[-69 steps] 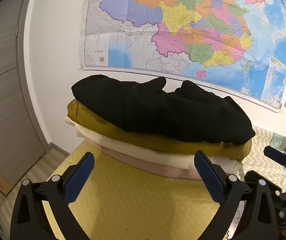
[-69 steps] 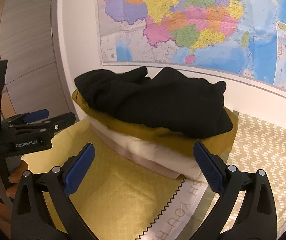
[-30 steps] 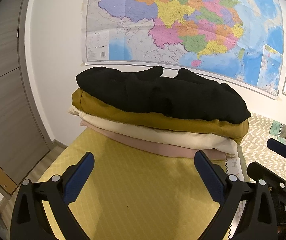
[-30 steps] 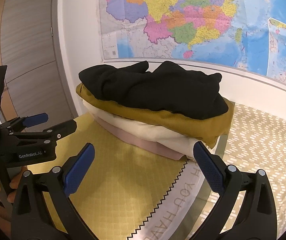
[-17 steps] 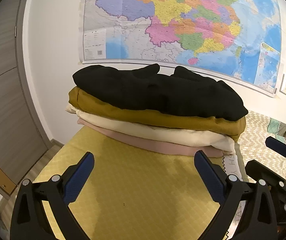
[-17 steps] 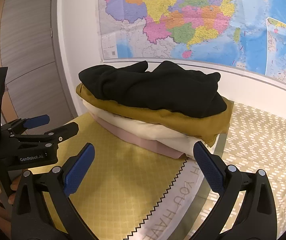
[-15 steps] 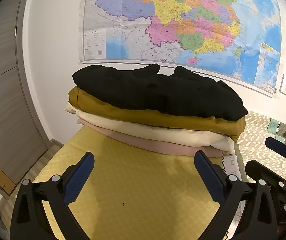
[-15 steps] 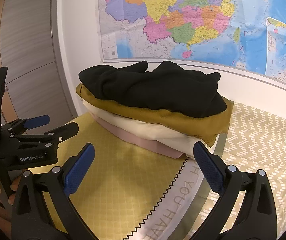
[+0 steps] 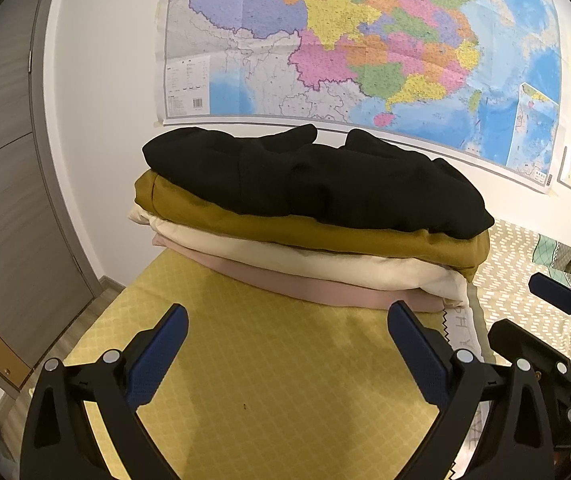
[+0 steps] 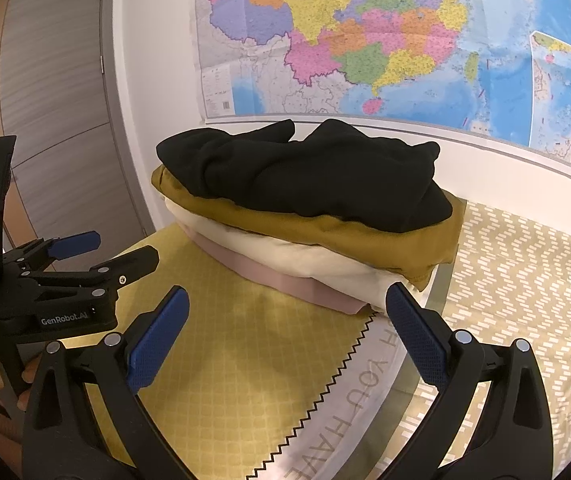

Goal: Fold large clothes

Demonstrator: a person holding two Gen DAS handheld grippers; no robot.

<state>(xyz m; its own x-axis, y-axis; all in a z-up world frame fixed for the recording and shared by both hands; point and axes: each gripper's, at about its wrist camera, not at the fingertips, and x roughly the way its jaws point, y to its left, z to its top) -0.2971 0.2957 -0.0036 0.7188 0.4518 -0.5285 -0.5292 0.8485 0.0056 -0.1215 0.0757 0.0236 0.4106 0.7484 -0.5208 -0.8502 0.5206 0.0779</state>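
A stack of folded clothes lies at the far end of a yellow quilted cloth [image 9: 277, 368]: a black garment [image 9: 325, 184] on top, then a mustard one [image 9: 325, 232], a cream one [image 9: 325, 260] and a pink one [image 9: 305, 284]. The stack also shows in the right wrist view, with the black garment [image 10: 305, 176] uppermost. My left gripper [image 9: 285, 344] is open and empty, short of the stack. My right gripper [image 10: 285, 328] is open and empty, beside it on the right. The left gripper [image 10: 85, 256] shows at the left of the right wrist view.
A large wall map [image 9: 365, 40] hangs behind the stack. A grey wardrobe door [image 10: 57, 100] stands to the left. A patterned beige bedsheet [image 10: 517, 272] lies to the right, with a white lettered strip [image 10: 345, 412] along the yellow cloth's zigzag edge.
Both grippers have drawn back from the stack since 2.3 s ago, so it looks smaller and farther. In the last half second almost nothing has moved.
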